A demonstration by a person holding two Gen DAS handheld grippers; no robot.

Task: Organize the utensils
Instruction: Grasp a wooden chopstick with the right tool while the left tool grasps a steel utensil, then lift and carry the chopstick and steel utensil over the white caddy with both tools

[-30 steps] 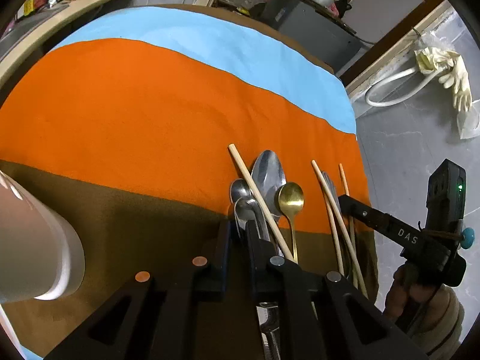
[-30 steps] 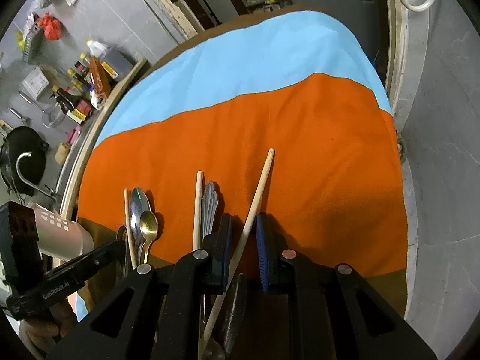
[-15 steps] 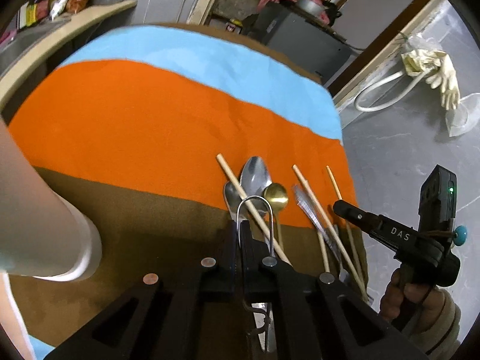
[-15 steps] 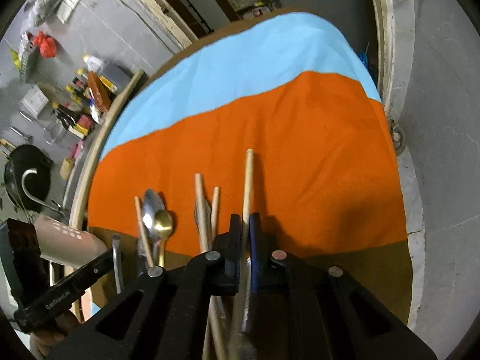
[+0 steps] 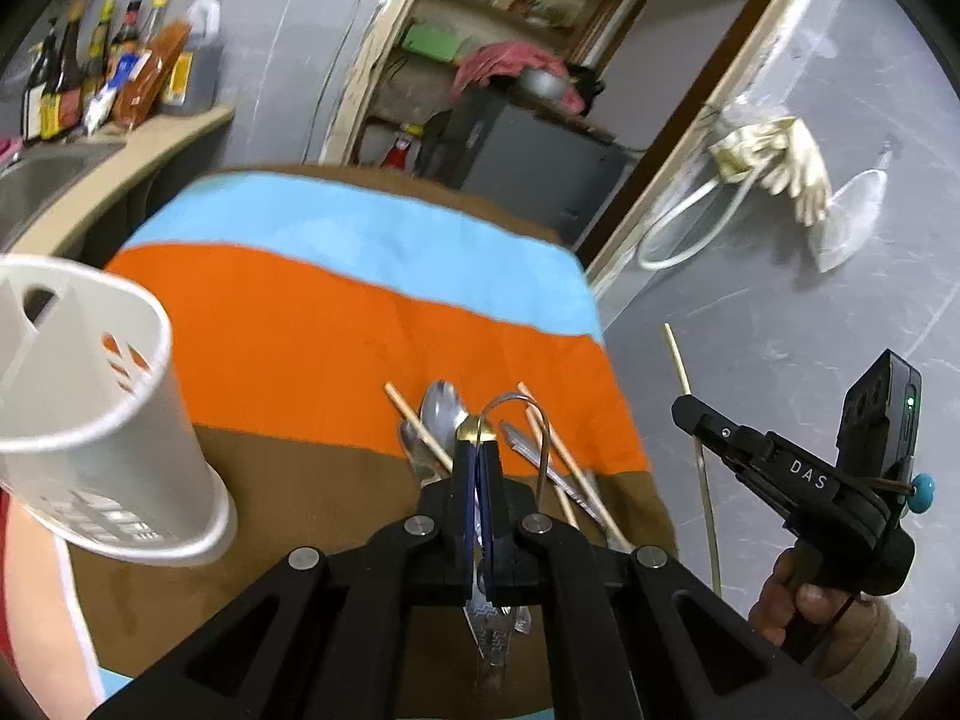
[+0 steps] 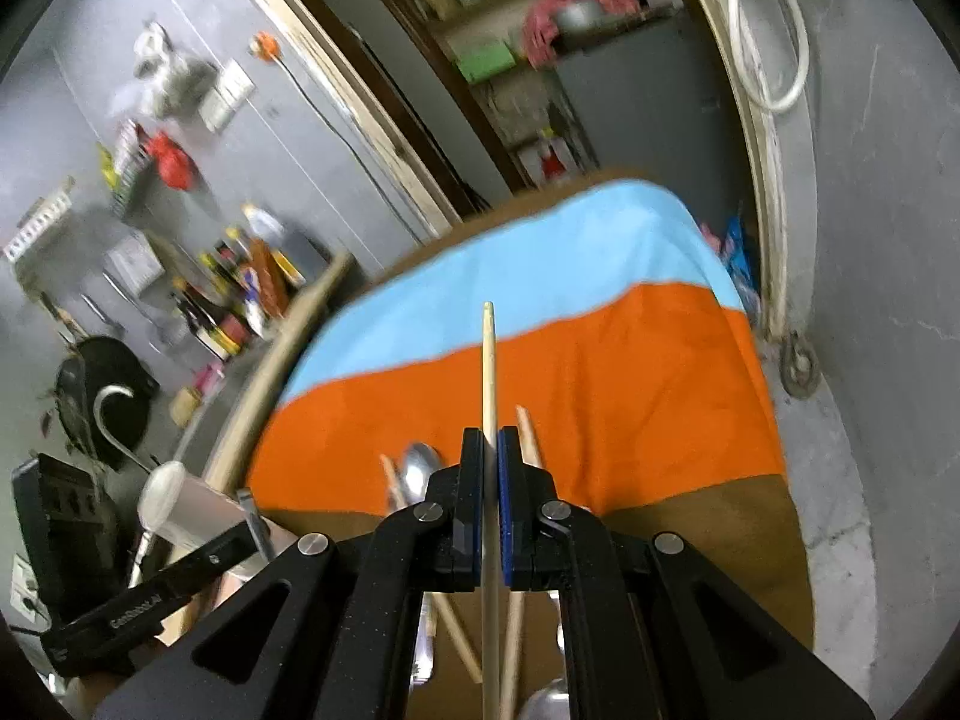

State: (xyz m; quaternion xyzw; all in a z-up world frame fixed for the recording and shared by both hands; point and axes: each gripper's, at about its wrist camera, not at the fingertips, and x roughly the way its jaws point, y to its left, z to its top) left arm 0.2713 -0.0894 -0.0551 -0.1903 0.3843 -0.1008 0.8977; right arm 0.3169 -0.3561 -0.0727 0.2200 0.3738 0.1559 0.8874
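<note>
Right now your left gripper (image 5: 478, 468) clamps a metal spoon (image 5: 522, 420) above the striped cloth (image 5: 336, 324), near the white holder (image 5: 90, 408); your right gripper (image 6: 491, 462) pinches a raised chopstick (image 6: 489, 372).

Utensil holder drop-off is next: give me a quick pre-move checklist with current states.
1. Left gripper shut on the metal utensil: ok.
2. Right gripper shut on the chopstick: ok, lifted off the cloth.
3. White utensil holder upright, mouth open: ok.
4. Holder contents: cannot tell, inside only partly visible.
5. Path from left gripper to holder: ok, only bare tablecloth between.
6. Pile remaining, spoons and chopsticks crossing: not ok, still to sort.
</note>
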